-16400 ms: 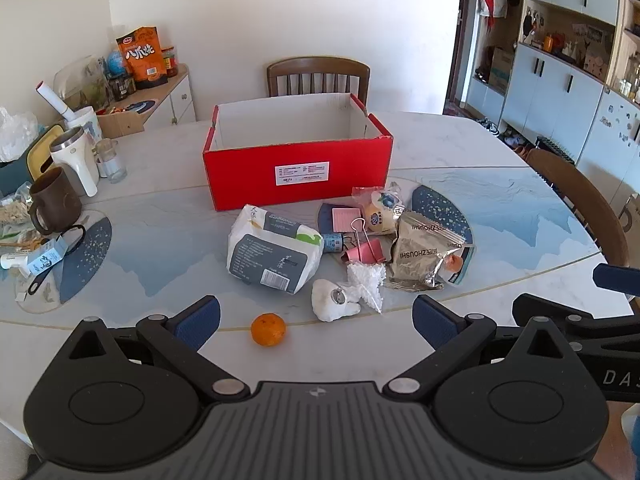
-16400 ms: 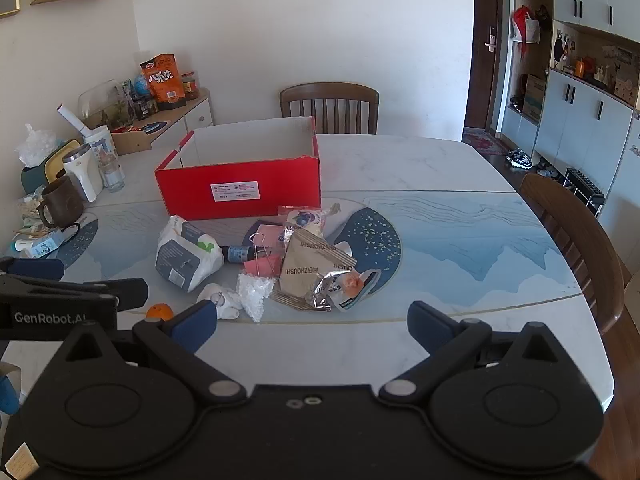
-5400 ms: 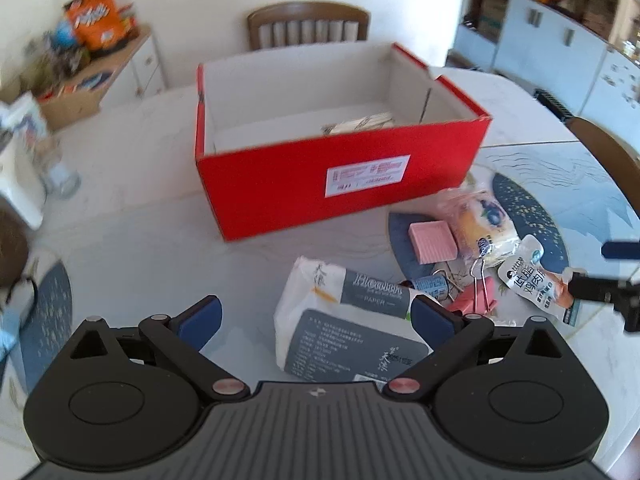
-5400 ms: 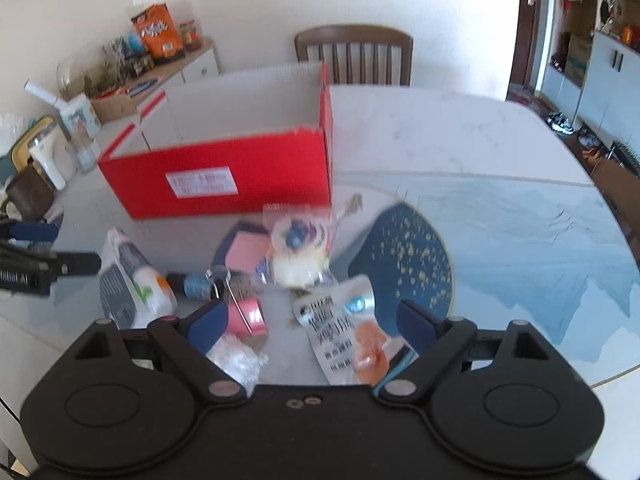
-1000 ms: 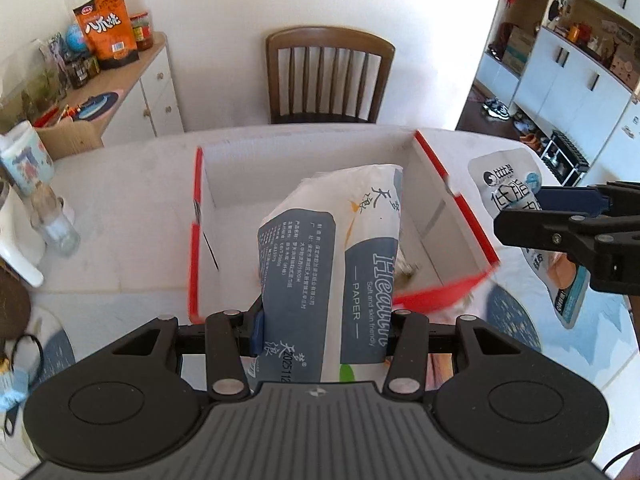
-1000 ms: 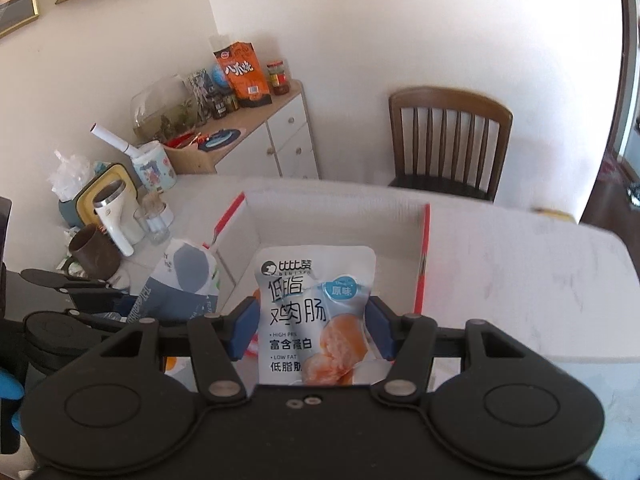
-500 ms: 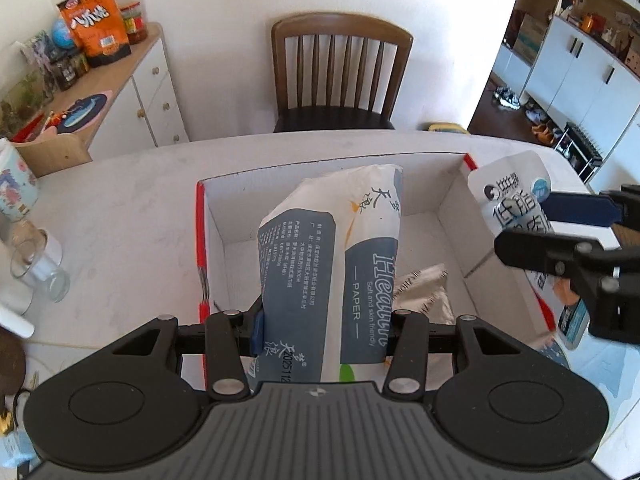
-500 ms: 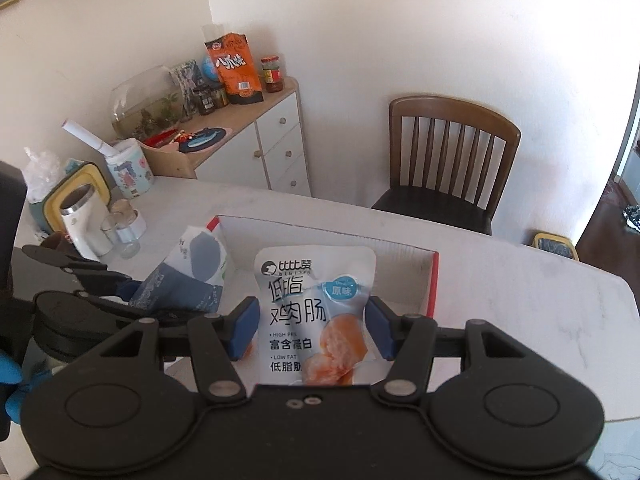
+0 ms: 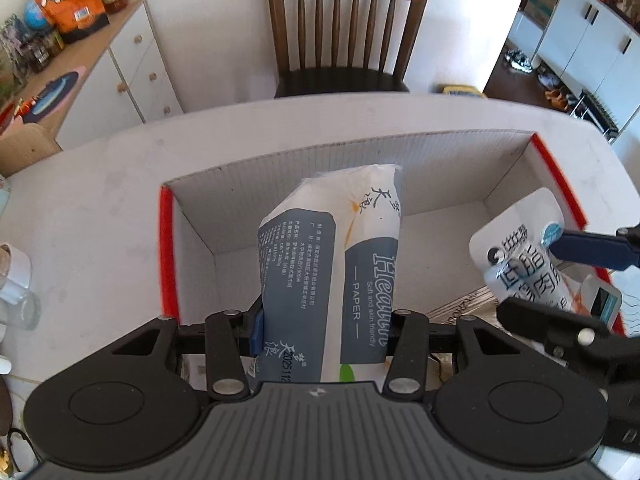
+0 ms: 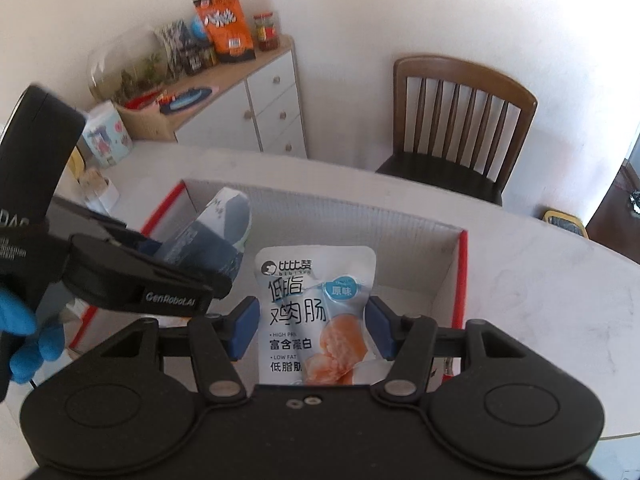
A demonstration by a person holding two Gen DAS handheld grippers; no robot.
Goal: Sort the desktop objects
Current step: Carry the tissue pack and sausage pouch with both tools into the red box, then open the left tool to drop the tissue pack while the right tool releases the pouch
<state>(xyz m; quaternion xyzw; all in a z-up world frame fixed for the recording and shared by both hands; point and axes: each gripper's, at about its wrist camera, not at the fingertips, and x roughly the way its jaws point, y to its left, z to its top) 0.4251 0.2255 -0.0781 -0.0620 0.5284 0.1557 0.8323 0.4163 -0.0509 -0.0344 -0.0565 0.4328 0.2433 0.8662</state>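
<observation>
My left gripper (image 9: 324, 326) is shut on a white and grey-blue tissue pack (image 9: 332, 264), which stands upright over the open red cardboard box (image 9: 167, 248). A silver snack bag (image 9: 460, 306) lies on the box floor, partly hidden. My right gripper (image 10: 312, 324) is shut on a white chicken sausage pouch (image 10: 316, 312) with an orange picture, held over the same box (image 10: 460, 280). In the right wrist view the left gripper (image 10: 208, 268) with the tissue pack (image 10: 218, 236) is at the left. In the left wrist view the pouch (image 9: 520, 256) hangs at the right.
A brown wooden chair (image 9: 340, 28) stands behind the white table (image 9: 92, 200). A white sideboard (image 10: 256, 108) with snack bags and jars is at the left. A glass (image 9: 16, 304) stands at the table's left edge. A blue-gloved hand (image 10: 28, 344) holds the left gripper.
Both grippers have moved forward and down over the box with their loads. The box now fills the lower view, and its far wall is close behind the tissue pack and pouch.
</observation>
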